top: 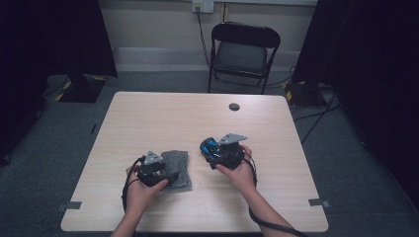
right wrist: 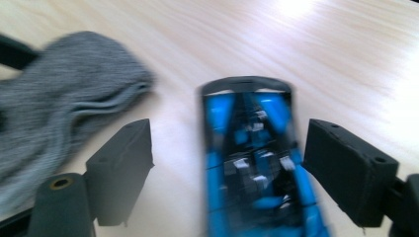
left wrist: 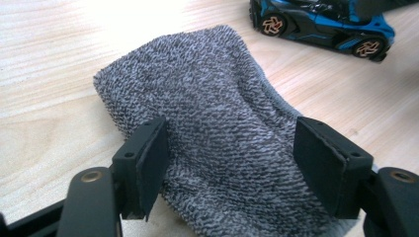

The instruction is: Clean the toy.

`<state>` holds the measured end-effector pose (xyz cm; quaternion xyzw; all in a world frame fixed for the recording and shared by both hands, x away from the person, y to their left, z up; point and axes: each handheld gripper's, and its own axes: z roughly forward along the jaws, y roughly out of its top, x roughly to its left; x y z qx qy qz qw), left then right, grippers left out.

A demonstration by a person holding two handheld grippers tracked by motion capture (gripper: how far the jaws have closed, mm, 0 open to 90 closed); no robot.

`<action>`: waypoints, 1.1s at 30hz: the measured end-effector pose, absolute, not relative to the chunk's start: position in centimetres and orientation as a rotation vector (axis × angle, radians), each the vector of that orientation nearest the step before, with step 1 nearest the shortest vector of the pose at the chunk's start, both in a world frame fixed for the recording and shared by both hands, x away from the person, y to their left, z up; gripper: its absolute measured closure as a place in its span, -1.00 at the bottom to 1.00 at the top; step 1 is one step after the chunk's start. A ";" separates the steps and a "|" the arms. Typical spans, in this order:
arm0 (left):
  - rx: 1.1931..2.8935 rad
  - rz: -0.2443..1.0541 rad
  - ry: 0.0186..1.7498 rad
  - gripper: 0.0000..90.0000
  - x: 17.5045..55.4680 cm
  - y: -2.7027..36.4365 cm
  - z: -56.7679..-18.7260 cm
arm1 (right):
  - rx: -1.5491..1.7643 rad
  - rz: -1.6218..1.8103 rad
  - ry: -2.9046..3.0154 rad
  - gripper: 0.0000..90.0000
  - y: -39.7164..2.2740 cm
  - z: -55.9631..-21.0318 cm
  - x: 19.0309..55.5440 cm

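Now, open room: the table (top: 148, 113) is showing bare wood across the upper half of the high view, apart from a small dark disc (top: 234, 106) near its far edge.
Edges: the grey cloth (top: 177, 169) is lying lower left of centre, well inside the near edge.
Left gripper (left wrist: 227, 163): its jaws are standing spread over the cloth (left wrist: 217, 123), one pad at each side; whether the pads are pressing it I cannot tell.
Right gripper (right wrist: 227, 168): its jaws are standing spread, with a gap to either side of the blue toy car (right wrist: 252, 158).
Car: it is sitting on the table just right of the cloth (right wrist: 59, 108), at the upper right in the left gripper view (left wrist: 321, 24).
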<state>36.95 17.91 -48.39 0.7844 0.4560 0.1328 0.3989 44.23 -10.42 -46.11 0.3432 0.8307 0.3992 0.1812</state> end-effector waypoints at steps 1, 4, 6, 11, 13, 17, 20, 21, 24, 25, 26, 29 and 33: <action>1.984 0.331 1.149 -0.35 37.0 17.9 -48.5 | 0.958 1.100 2.349 -0.63 -10.5 -46.2 44.8; 1.983 0.320 1.137 -0.37 37.0 18.0 -48.7 | 0.968 1.103 2.372 -0.68 -10.5 -46.6 46.2; 1.978 0.319 1.138 -0.37 37.0 18.1 -48.8 | 0.976 1.112 2.411 -0.67 -10.2 -46.9 46.8; 1.975 0.314 1.144 -0.37 37.0 18.2 -48.9 | 0.969 1.055 2.440 -0.68 -9.5 -47.7 47.6; 1.971 0.316 1.146 -0.38 37.0 18.2 -48.9 | 0.977 1.031 2.451 -0.66 -9.4 -47.9 47.8; 1.975 0.320 1.147 -0.37 36.9 18.2 -48.9 | 0.990 1.022 2.463 -0.64 -9.1 -48.1 48.0; 1.984 0.325 1.165 -0.38 36.8 18.4 -48.6 | 1.005 1.016 2.464 -0.59 -8.9 -48.5 47.9; 1.979 0.331 1.183 -0.39 36.7 18.5 -48.5 | 1.018 1.008 2.470 -0.58 -8.8 -48.6 47.8; 1.974 0.321 1.224 -0.33 36.3 18.6 -48.3 | 1.026 1.016 2.462 -0.58 -8.8 -48.9 47.7; 1.981 0.320 1.220 -0.32 36.2 18.5 -48.3 | 1.017 1.011 2.461 -0.58 -8.7 -49.0 47.7; 1.986 0.328 1.219 -0.32 36.2 18.5 -48.2 | 1.013 1.003 2.459 -0.55 -8.7 -49.0 47.7; 1.978 0.318 1.234 -0.27 36.4 18.5 -48.5 | 1.016 0.999 2.454 -0.51 -8.7 -49.1 47.7; 1.981 0.319 1.235 -0.26 36.6 18.4 -48.9 | 1.016 0.985 2.455 -0.49 -8.9 -49.5 47.7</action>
